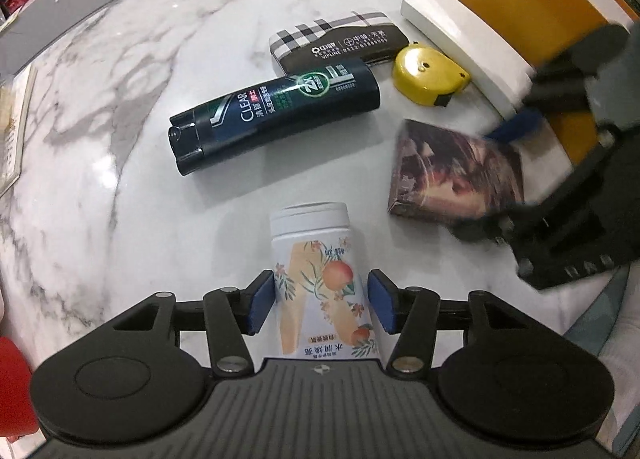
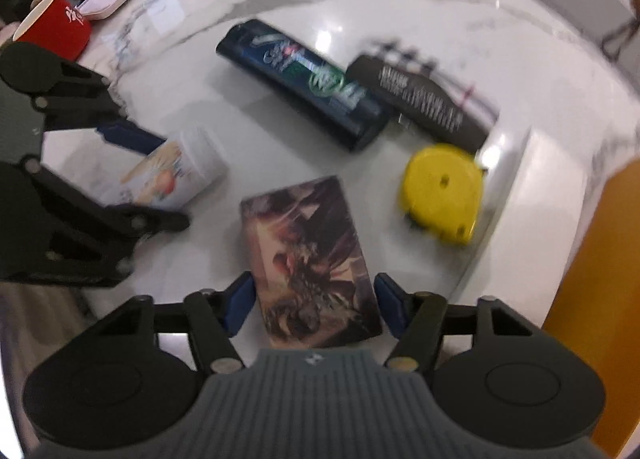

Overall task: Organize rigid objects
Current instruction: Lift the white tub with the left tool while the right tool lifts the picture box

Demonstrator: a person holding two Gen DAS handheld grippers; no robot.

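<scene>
A white bottle with a peach print lies on the marble table, cap pointing away. My left gripper is shut on its body, both blue pads against its sides. A small box with a dark printed picture sits between the pads of my right gripper, which is shut on it. In the left wrist view the right gripper straddles that box at the right. In the blurred right wrist view the left gripper clamps the bottle at the left.
A dark blue shampoo bottle lies flat behind both held items, a plaid-and-brown case beyond it. A yellow tape measure rests against a white-rimmed orange container at the right. A red cup stands far left.
</scene>
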